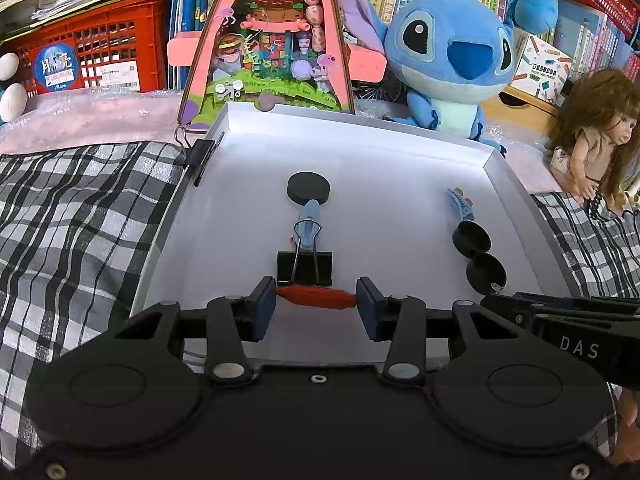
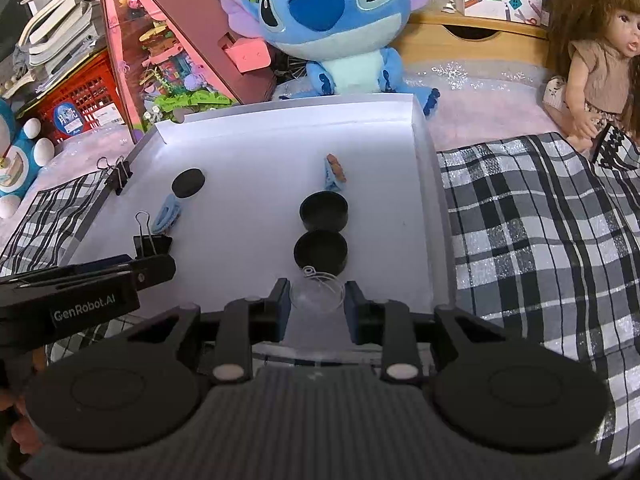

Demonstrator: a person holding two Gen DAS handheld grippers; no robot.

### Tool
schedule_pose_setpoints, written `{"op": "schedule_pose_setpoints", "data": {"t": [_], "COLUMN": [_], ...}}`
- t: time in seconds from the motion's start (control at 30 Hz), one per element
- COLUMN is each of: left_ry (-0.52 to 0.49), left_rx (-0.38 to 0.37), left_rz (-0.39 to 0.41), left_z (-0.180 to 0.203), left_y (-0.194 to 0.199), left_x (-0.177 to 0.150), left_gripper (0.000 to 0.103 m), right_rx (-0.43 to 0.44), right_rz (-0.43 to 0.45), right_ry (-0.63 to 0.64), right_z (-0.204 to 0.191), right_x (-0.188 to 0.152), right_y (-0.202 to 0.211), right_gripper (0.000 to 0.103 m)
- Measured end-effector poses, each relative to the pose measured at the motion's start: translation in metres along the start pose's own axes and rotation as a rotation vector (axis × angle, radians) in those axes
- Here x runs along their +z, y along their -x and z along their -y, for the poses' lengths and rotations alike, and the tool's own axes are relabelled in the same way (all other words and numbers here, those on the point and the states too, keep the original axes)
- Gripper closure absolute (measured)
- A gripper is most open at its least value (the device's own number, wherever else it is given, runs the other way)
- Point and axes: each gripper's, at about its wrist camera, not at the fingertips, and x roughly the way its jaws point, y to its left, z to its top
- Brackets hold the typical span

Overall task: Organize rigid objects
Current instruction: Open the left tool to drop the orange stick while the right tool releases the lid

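A white tray (image 1: 400,152) lies on a checked cloth. My left gripper (image 1: 316,298) is shut on a red clip (image 1: 316,297), held crosswise just above the tray floor behind a black binder clip (image 1: 305,267). Beyond that lie a light blue clip (image 1: 309,220) and a black disc (image 1: 308,188). My right gripper (image 2: 317,300) is shut on a clear round piece (image 2: 317,297) with a thin wire loop, right behind two black caps (image 2: 321,251) (image 2: 324,211). A blue and orange clip (image 2: 334,174) lies farther back.
Another binder clip (image 1: 202,156) grips the tray's left wall. Behind the tray stand a pink triangular display (image 1: 272,40), a blue plush toy (image 1: 448,60) and a doll (image 1: 592,140) at the right. Checked cloth (image 2: 532,220) flanks the tray on both sides.
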Motion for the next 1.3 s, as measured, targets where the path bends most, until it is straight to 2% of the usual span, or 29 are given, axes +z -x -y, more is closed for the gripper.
{"op": "schedule_pose_setpoints", "data": {"t": [0.63,0.77,1.03,1.3], "left_ry": [-0.002,0.0,-0.031,-0.068], "left_rx": [0.011,0.009,0.026,0.005], "left_rz": [-0.002,-0.007,0.028,0.084], "left_z": [0.0,-0.001,0.001,0.001], "left_y": [0.002,0.004,0.016,0.04], "left_x": [-0.001,-0.001,-0.003,-0.014], "left_gripper": [0.061,0.056,0.044,0.038], "right_rx": [-0.004,0.006,0.02,0.016], "right_rz": [0.006,0.008,0.035,0.076], "right_ry": [-0.011,-0.018,-0.028,-0.004], "right_z": [-0.001,0.0,0.001,-0.003], "right_x": [0.0,0.0,-0.002,-0.006], "right_y": [-0.001,0.0,0.006,0.022], "right_gripper": [0.065,0.05,0.041,0.029]}}
